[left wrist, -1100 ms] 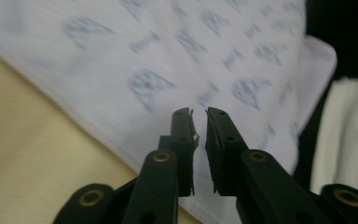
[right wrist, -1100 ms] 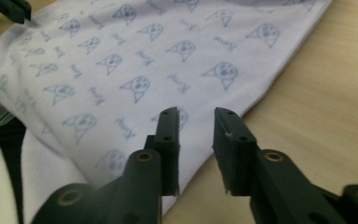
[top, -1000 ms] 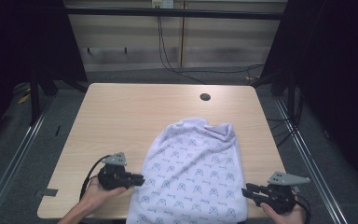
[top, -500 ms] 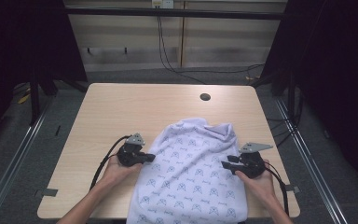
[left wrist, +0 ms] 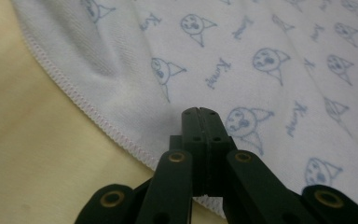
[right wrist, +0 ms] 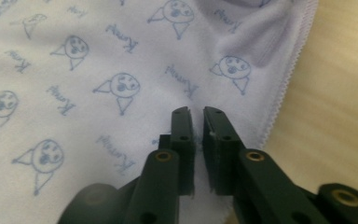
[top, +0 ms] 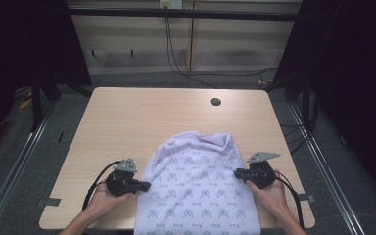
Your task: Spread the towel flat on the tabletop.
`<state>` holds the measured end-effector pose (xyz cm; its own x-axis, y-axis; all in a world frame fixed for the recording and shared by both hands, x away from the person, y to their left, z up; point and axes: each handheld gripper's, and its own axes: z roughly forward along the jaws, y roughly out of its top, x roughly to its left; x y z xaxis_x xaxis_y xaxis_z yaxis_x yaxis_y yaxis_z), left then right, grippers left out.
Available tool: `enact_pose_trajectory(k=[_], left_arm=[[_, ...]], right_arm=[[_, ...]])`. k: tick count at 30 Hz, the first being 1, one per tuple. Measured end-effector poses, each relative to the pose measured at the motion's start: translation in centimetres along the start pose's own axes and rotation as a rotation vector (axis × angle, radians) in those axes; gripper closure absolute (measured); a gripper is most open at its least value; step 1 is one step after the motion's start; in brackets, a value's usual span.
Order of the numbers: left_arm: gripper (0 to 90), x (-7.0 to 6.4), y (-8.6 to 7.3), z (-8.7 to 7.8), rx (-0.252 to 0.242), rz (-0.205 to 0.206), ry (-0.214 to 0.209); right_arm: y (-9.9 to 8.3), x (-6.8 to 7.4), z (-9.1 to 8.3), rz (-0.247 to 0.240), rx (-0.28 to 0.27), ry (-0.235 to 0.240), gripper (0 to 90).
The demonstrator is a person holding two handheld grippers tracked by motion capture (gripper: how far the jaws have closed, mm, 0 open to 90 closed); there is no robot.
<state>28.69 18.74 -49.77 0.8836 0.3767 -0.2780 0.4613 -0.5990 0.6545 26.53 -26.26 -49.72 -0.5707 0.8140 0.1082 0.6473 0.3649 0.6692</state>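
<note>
- High view: we've got a pale lilac cloth (top: 196,186) with a little blue cartoon print spread over the near middle of the table (top: 127,122). Its near end hangs over the near edge, and its far end is bunched up a bit toward the table's middle. A small dark round hole (top: 215,102) sits near the far edge, well apart from the cloth.
- Same view: the left claw (top: 144,186) is at the cloth's left edge, held in the left hand (top: 100,203), which comes in near the near-left corner. The right claw (top: 237,172) is at the cloth's right edge, with the right hand (top: 269,193) behind it. Both point inward at the cloth from opposite sides, and each trails a black cable back toward the near edge.
- Left gripper view: our left claw (left wrist: 199,112) is clenched, with the two jaws pressed flat together and no gap at the tips. It sits over the cloth (left wrist: 242,60), just inside the stitched hem, and the bare table (left wrist: 23,154) is off to one side. We can't tell whether any fabric is actually pinched between the jaws.
- Right gripper view: our right claw (right wrist: 196,112) is released, but only a little. There's a narrow slot between the jaws. It's over the cloth (right wrist: 98,70) close to the hem, with the wood of the table (right wrist: 345,93) just past that edge. A soft fold of fabric rises near the hem, farther up.
</note>
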Motion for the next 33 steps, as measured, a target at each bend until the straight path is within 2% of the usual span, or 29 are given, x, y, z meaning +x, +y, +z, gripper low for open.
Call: enact_pose_trajectory(k=[2, 3, 4, 6, 8, 10, 11, 12, 14, 15, 16, 17, 18, 19, 20, 21, 22, 23, 24, 25, 26, 27, 29, 30, 31, 32, 33], left_arm=[[90.0, -0.7, -0.3, -0.1, 0.026, -0.003, -0.038], [90.0, -1.7, -0.7, -0.1, 0.034, -0.005, -0.081], [89.5, -1.7, -0.7, -0.1, 0.034, -0.005, -0.081], [86.8, -2.4, -0.8, -0.1, 0.044, 0.012, -0.114], [81.4, -2.6, -0.5, -0.2, 0.028, 0.026, -0.093], [75.7, -1.9, 0.5, -0.5, -0.059, 0.006, -0.064], [73.9, -0.8, 1.7, -0.5, -0.119, -0.017, -0.027], [73.5, -0.8, 1.7, -0.5, -0.119, -0.017, -0.027], [72.8, 0.4, 3.0, 0.2, -0.160, -0.047, 0.007], [71.0, 1.2, 4.1, 1.2, -0.168, -0.045, 0.044], [70.4, 1.6, 4.7, 1.7, -0.166, -0.043, 0.064], [70.1, 1.6, 4.7, 1.7, -0.166, -0.043, 0.064], [70.1, 2.0, 5.3, 2.4, -0.164, -0.034, 0.099], [69.2, 2.3, 5.6, 2.7, -0.167, -0.033, 0.113], [65.3, 2.7, 6.2, 3.2, -0.176, -0.045, 0.102], [65.2, 2.7, 6.2, 3.2, -0.176, -0.045, 0.102], [65.3, 2.8, 6.7, 3.0, -0.220, -0.042, 0.102], [65.4, 2.8, 6.7, 3.0, -0.220, -0.042, 0.102], [65.4, 3.2, 7.2, 2.8, -0.237, -0.061, 0.094], [66.6, 3.5, 7.6, 2.7, -0.249, -0.072, 0.108], [66.6, 3.9, 7.9, 2.7, -0.255, -0.086, 0.111], [67.3, 4.5, 8.2, 3.0, -0.247, -0.107, 0.094], [67.4, 5.5, 8.4, 4.1, -0.206, -0.144, 0.103], [67.2, 5.9, 8.2, 4.8, -0.177, -0.164, 0.094], [66.0, 6.0, 8.0, 5.5, -0.158, -0.167, 0.102], [63.8, 5.9, 7.9, 5.9, -0.138, -0.160, 0.120], [63.8, 5.8, 7.8, 6.0, -0.130, -0.155, 0.122]], right_arm=[[-1.2, 0.3, -1.1, 0.027, 0.012, 0.040, 86.9], [-1.6, 0.6, -1.5, 0.020, 0.016, 0.053, 87.1], [-2.2, 1.0, -2.1, 0.015, 0.024, 0.063, 87.2], [-2.6, 1.3, -2.5, 0.004, 0.028, 0.069, 87.2], [-3.3, 1.9, -3.3, -0.002, 0.044, 0.084, 86.6], [-3.9, 2.3, -3.8, -0.016, 0.044, 0.097, 82.2], [-3.8, 2.6, -4.0, -0.027, 0.033, 0.096, 78.6], [-3.8, 2.6, -4.0, -0.027, 0.033, 0.096, 78.6], [-2.9, 2.6, -4.3, -0.035, -0.021, 0.113, 76.7], [-1.6, 2.4, -4.3, -0.038, -0.069, 0.116, 75.0], [-0.7, 2.3, -4.1, -0.039, -0.094, 0.114, 73.1], [-0.7, 2.3, -4.1, -0.039, -0.094, 0.114, 73.1], [0.3, 2.2, -3.8, -0.045, -0.119, 0.109, 71.4], [1.6, 2.1, -3.3, -0.042, -0.140, 0.109, 69.3], [3.8, 2.0, -2.2, -0.057, -0.167, 0.099, 64.7], [4.8, 2.0, -1.5, -0.062, -0.178, 0.097, 62.5], [5.8, 2.0, -0.8, -0.068, -0.183, 0.086, 59.8], [5.8, 2.0, -0.8, -0.068, -0.183, 0.086, 59.8], [6.5, 2.0, -0.2, -0.073, -0.186, 0.085, 58.6], [8.0, 2.0, 1.2, -0.083, -0.182, 0.086, 56.0], [8.0, 2.0, 1.2, -0.083, -0.182, 0.086, 56.0], [8.5, 2.1, 1.9, -0.086, -0.177, 0.091, 55.3], [9.0, 2.1, 3.2, -0.086, -0.165, 0.097, 53.7], [8.9, 2.2, 3.7, -0.086, -0.147, 0.093, 52.5], [8.7, 2.2, 4.3, -0.082, -0.136, 0.086, 51.6], [8.0, 2.1, 5.1, -0.068, -0.111, 0.101, 55.4], [8.0, 2.1, 5.1, -0.068, -0.111, 0.101, 55.4]])
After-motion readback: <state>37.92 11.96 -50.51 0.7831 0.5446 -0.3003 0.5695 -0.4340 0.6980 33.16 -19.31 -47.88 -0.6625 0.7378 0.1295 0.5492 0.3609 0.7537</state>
